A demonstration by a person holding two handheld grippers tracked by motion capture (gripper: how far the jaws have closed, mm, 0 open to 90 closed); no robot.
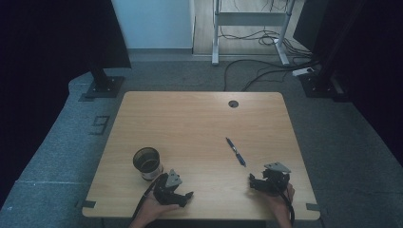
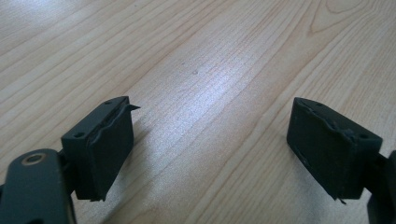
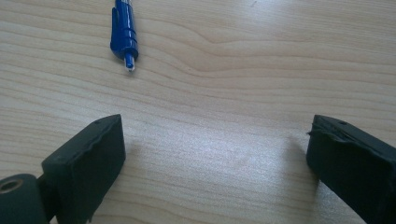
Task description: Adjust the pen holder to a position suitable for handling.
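A blue pen (image 1: 235, 152) lies on the wooden table (image 1: 190, 118), right of centre; in the right gripper view its near end (image 3: 123, 32) lies up and to the left of the jaws. A dark mesh cup (image 1: 146, 163) stands upright near the front left. My left gripper (image 1: 184, 195) rests by the front edge, just right of the cup, jaws wide apart over bare wood (image 2: 212, 107). My right gripper (image 1: 253, 182) sits near the front right, a little short of the pen, open with nothing between its pads (image 3: 215, 125).
A round cable hole (image 1: 233, 103) sits near the table's far edge. Beyond the table are grey carpet, a stand base (image 1: 103, 85) at the back left, a metal frame (image 1: 249, 28) and loose cables (image 1: 266, 66).
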